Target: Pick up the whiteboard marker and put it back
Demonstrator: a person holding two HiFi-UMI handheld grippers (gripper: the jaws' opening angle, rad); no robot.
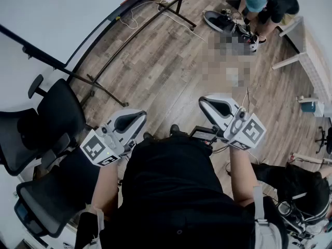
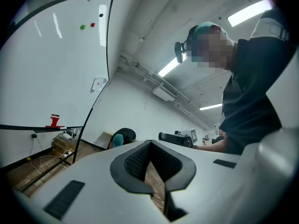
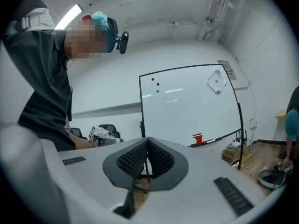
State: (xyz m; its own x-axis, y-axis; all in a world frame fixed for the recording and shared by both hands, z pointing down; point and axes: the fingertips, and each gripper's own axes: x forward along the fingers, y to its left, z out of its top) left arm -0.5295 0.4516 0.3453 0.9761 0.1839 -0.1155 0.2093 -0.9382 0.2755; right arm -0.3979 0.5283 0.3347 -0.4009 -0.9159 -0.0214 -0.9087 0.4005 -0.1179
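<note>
**Marker Sits on the Board's Ledge While My Grippers Hang Empty**

I stand on the wood floor [image 1: 171,61] well apart from the whiteboard [image 3: 187,106]. My left gripper [image 2: 149,146] and right gripper [image 3: 147,141] are held out level in front of me. Each has its jaws pressed together at the tips, and neither has anything between them.

What I take for the whiteboard marker [image 3: 211,140] is a slim pale stick lying flat on the board's ledge [image 3: 229,135], just beside a red block [image 3: 198,138]. It is too small to show which end carries the cap.

I judge it light and stiff, with a smooth round plastic barrel that could roll or slip under the pads. The middle of the barrel, gripped squarely across, looks the safest hold.

No brand or label can be read anywhere. The board is blank but for three small magnets [image 3: 157,84], and the only print is the black-and-white square pattern on my grippers' cubes [image 1: 252,132]. Black office chairs [image 1: 52,118] stand to my left, and another person [image 1: 267,4] crouches across the room.
</note>
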